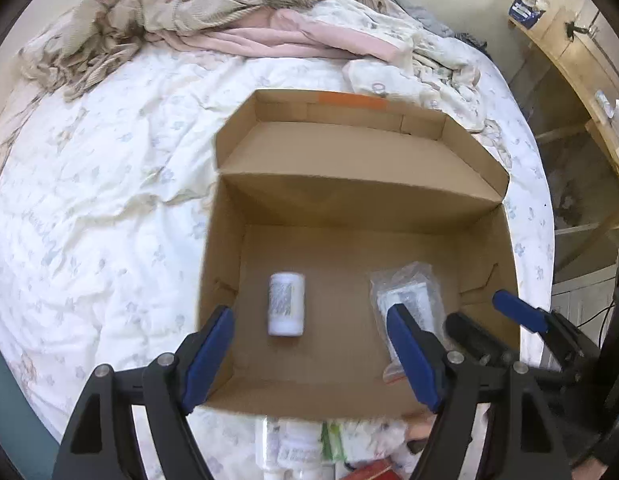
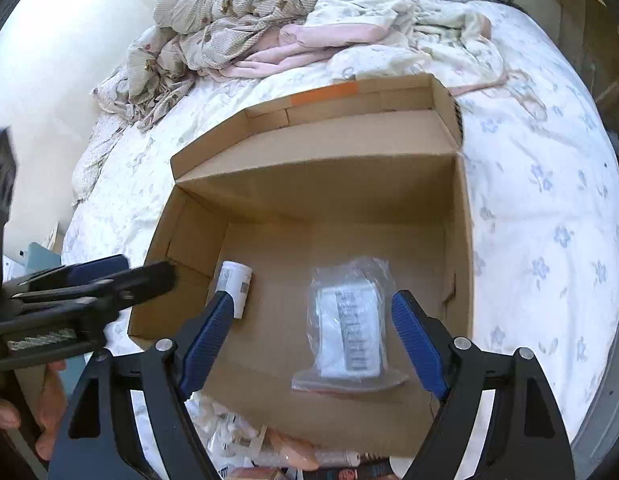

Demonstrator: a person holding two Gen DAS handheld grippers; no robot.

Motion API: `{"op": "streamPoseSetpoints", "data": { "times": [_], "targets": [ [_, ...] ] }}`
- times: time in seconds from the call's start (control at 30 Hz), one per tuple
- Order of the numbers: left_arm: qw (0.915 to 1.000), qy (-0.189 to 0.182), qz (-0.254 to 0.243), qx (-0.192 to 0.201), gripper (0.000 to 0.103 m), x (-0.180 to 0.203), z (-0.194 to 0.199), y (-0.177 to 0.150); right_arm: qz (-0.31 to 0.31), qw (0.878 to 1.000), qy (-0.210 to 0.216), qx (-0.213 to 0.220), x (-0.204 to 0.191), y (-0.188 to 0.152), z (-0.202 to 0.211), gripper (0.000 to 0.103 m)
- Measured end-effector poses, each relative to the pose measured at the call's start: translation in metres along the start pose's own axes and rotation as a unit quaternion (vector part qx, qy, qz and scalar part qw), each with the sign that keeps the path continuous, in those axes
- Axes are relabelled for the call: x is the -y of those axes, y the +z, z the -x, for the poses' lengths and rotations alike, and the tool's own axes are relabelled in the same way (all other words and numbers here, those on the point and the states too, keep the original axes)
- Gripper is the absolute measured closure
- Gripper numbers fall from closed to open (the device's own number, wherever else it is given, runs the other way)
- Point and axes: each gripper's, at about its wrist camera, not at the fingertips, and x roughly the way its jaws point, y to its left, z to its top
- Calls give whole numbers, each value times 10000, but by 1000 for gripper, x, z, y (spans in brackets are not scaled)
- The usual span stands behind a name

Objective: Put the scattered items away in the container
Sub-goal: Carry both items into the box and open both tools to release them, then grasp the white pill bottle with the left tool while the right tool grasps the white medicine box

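Observation:
An open cardboard box (image 1: 349, 196) (image 2: 309, 192) stands on the bed. On its floor lie a white bottle (image 1: 286, 304) (image 2: 237, 280) on its side and a clear plastic bag (image 1: 409, 292) (image 2: 349, 320) with a white packet inside. My left gripper (image 1: 309, 314) hangs open above the bottle, with nothing between its blue pads. My right gripper (image 2: 313, 300) is open above the bag and does not touch it. Each gripper also shows in the other's view: the right gripper (image 1: 485, 312) over the box's right wall, the left gripper (image 2: 141, 270) at its left wall.
Several loose items (image 1: 297, 448) (image 2: 237, 440) lie on the flowered bedspread (image 1: 89, 240) just in front of the box's near wall: white bottles, a green packet, something red. Crumpled bedding and a pink garment (image 1: 269, 36) are piled behind the box. Wooden shelves (image 1: 581, 80) stand at the right.

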Motion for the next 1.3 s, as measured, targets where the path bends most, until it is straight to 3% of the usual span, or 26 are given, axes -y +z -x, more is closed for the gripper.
{"op": "streamPoseSetpoints", "data": {
  "times": [0.17, 0.33, 0.5, 0.6, 0.67, 0.77, 0.87, 1.03, 1.1, 1.2, 1.3],
  "targets": [
    [9997, 28, -148, 199, 24, -11, 20, -34, -12, 9997, 3, 245, 2, -17, 31, 19],
    [9987, -265, -190, 380, 24, -33, 28, -80, -151, 9988, 79, 451, 17, -49, 78, 19],
    [9976, -614, 322, 77, 24, -65, -5, -135, -589, 9960, 659, 112, 31, -88, 84, 19],
    [9950, -835, 552, 25, 24, -77, -22, -159, -501, 9951, 822, -214, 23, -108, 71, 19],
    [9947, -831, 560, 221, 24, -80, -24, -169, -353, 9952, 847, -334, 13, -116, 60, 23],
    [9938, -839, 688, 259, 24, -85, -26, -177, -523, 9873, 1387, -564, 4, -124, 43, 48],
    [9916, -1089, 645, 272, 24, -83, -25, -175, -688, 9799, 1708, -770, -8, -126, 27, 52],
    [9907, -1161, 645, 310, 24, -86, -25, -169, -901, 9851, 1124, -936, -24, -130, 1, 50],
    [9905, -1211, 625, 164, 24, -88, -32, -170, -1201, 9798, 1229, -1028, -27, -135, -14, 50],
    [9921, -1176, 414, 149, 24, -80, -34, -171, -1212, 9839, 918, -936, -36, -136, -25, 50],
    [9933, -1136, 166, 162, 24, -72, -32, -172, -1309, 9852, 873, -685, -39, -129, -32, 50]
  ]
}}
